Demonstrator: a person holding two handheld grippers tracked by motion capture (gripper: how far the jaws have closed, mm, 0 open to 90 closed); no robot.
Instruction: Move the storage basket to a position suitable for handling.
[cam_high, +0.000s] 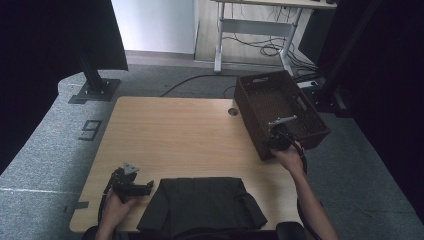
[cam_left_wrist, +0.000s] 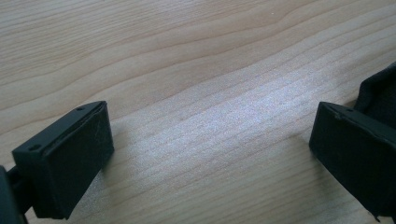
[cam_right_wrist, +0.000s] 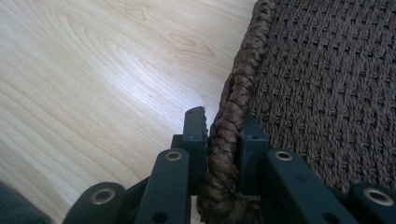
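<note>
Basket, brown and woven, sits at the far right of the wooden table, overhanging the right edge, its long axis running from far left to near right; going left to right across the scene: at the near left, the left gripper rests low over the table in the person's left hand, pointing right, its jaws spread wide with bare wood between them and nothing held; just right of it, close to one jaw tip, lies a dark folded garment along the near edge, flat, its long axis left to right; farther right, well apart from the garment, the right gripper comes up from the near side in the person's right hand and meets the basket at its near corner; in the right gripper view its jaws are nearly closed, pinching the braided rim, one jaw outside the wall and one inside; the basket lies beyond and to the right of those jaws, so the right hand is far nearer to it than the left, and any pull would probably drag it leftward over the table.
</note>
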